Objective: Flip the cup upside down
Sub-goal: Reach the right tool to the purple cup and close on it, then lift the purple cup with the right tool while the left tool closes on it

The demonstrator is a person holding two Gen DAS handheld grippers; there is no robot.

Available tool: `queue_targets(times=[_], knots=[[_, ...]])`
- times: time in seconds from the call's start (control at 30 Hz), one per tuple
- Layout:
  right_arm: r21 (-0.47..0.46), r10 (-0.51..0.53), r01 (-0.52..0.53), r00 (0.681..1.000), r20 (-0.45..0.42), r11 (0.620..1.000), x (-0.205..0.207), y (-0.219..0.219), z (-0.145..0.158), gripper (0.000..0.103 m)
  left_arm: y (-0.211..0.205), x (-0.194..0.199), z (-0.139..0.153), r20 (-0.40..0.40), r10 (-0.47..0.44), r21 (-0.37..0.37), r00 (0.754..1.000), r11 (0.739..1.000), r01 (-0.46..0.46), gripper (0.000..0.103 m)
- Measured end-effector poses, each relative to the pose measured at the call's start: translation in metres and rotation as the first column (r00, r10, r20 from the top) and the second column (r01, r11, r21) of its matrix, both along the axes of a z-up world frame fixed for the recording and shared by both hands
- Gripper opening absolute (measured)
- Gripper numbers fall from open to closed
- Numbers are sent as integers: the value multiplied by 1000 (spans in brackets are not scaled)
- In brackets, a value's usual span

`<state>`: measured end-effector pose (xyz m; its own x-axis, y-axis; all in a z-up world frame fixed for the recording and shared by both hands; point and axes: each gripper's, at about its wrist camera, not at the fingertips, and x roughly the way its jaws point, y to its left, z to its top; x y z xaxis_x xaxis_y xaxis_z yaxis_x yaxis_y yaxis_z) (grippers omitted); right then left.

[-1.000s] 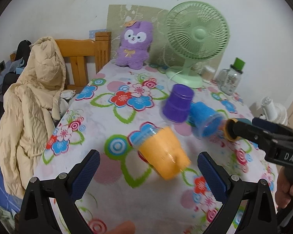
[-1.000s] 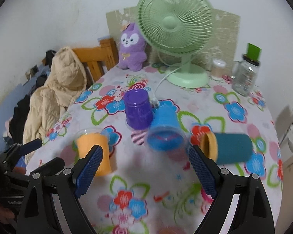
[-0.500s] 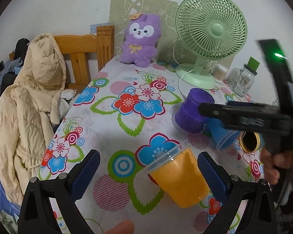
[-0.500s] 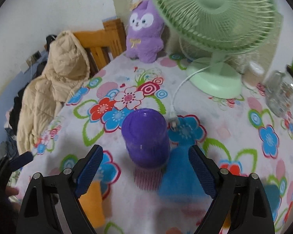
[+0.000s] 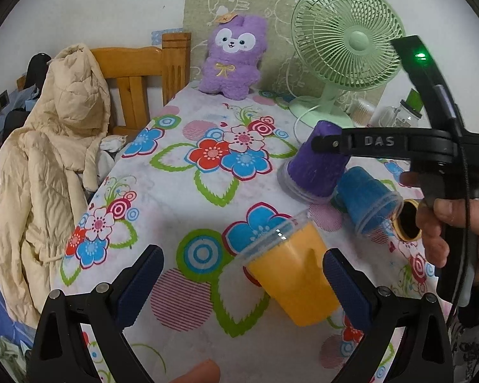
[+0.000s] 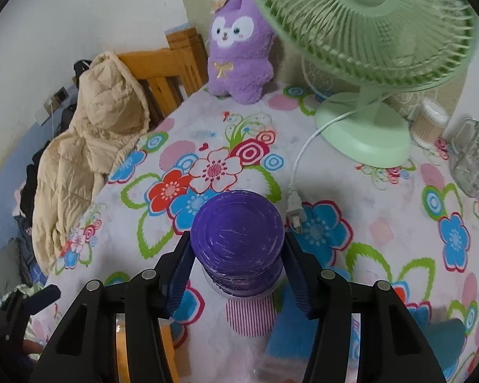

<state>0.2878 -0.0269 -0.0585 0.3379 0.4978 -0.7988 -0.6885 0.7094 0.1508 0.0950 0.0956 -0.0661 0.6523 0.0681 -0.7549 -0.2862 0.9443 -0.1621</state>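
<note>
A purple cup [image 6: 238, 239] stands upside down on the floral tablecloth [image 6: 239, 146]. My right gripper [image 6: 238, 269] is closed around its sides, both pads touching it. It also shows in the left wrist view [image 5: 314, 162], with the right gripper's arm over it. A blue cup [image 5: 365, 202] lies tilted beside it. An orange cup [image 5: 295, 279] lies on its side between the fingers of my left gripper [image 5: 242, 287], which is open and not touching it. A teal cup with a yellow rim [image 5: 407, 223] lies on its side at the right.
A green desk fan [image 6: 364, 32] stands at the back, its white cord and plug [image 6: 295, 214] right of the purple cup. A purple plush toy [image 6: 239, 51], glass jars [image 6: 472, 166], and a wooden chair [image 5: 134, 76] with a beige coat [image 5: 48, 166] border the table.
My right gripper moved forward over the purple cup and closed on its sides. My left gripper stayed open around the orange cup.
</note>
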Motion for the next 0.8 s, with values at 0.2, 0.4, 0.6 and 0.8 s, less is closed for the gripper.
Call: queue_targets(times=[0.2, 0.4, 0.6, 0.8], knots=[[86, -23, 19, 999, 49, 996, -44, -43, 11, 58, -11, -20, 4, 15, -14, -35, 1000, 999, 14, 101], [195, -52, 29, 992, 115, 980, -110, -98, -2, 58, -25, -43, 2, 15, -25, -51, 1000, 998, 26, 101], [310, -88, 35, 983, 159, 950, -139, -136, -24, 57, -41, -57, 3, 10, -44, -64, 999, 997, 45, 101], [306, -112, 67, 985, 130, 950, -147, -152, -34, 57, -54, -66, 14, 37, -67, -46, 997, 997, 69, 101]])
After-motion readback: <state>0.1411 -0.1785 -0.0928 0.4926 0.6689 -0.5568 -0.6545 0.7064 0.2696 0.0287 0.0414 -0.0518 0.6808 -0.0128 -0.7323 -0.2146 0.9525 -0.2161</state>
